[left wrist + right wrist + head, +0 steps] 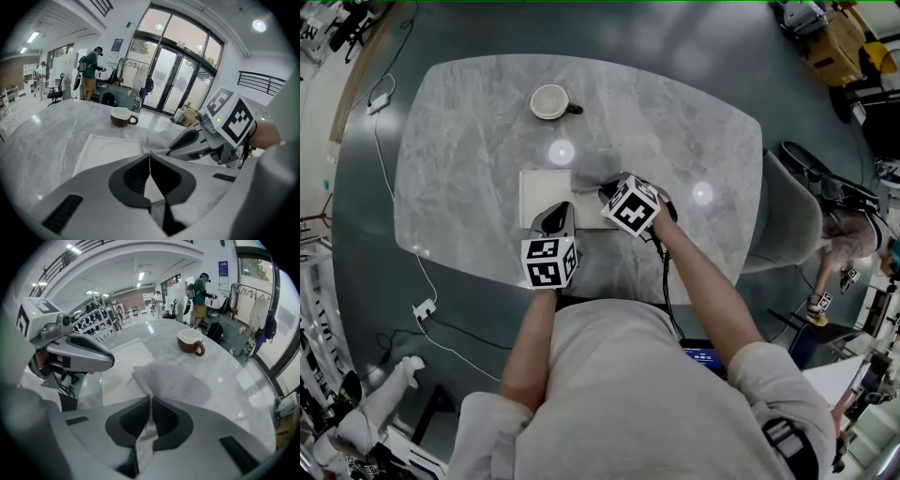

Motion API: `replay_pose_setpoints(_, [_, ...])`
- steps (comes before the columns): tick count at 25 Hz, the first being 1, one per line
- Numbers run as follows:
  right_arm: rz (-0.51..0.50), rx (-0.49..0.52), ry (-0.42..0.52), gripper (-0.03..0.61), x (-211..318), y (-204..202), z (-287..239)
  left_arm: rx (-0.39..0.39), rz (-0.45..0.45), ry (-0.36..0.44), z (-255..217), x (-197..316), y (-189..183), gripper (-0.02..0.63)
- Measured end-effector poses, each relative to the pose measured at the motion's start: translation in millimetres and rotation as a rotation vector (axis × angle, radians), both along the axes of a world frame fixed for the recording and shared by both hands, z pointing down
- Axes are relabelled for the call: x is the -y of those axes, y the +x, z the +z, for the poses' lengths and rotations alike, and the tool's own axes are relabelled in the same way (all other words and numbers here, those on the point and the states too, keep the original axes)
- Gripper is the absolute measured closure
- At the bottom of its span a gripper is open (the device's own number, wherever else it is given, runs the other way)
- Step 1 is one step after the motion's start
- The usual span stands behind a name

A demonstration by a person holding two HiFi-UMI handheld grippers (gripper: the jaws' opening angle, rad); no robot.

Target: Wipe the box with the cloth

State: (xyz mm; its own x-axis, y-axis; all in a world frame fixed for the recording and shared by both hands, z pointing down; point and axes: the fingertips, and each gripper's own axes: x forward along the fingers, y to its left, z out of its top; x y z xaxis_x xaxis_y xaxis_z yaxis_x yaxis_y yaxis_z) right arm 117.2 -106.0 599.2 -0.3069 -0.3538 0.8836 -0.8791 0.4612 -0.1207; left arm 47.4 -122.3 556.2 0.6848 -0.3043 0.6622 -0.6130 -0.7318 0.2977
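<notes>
A flat white box (539,192) lies on the marble table (469,169), and it also shows under my jaws in the left gripper view (105,150). A grey cloth (592,172) sits bunched at the box's right edge, spread over the table (173,380). My right gripper (150,399) is shut on the cloth's near corner. My left gripper (150,157) is shut, its tips over the box's near edge with nothing seen between them. In the head view the left gripper (558,214) stands at the box's front and the right gripper (609,190) just right of it.
A brown-and-white cup (550,101) stands at the table's far side, beyond the box. A grey chair (792,220) is at the table's right. A white cable (422,281) runs along the floor on the left. People stand far back in the room (91,70).
</notes>
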Motion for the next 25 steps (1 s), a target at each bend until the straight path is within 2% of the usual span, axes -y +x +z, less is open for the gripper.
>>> replay_pose_setpoints(25, [-0.076,0.011,-0.021,0.545,-48,-28,-2,-0.008,-0.093,-0.017,3,-44,-26,0.588])
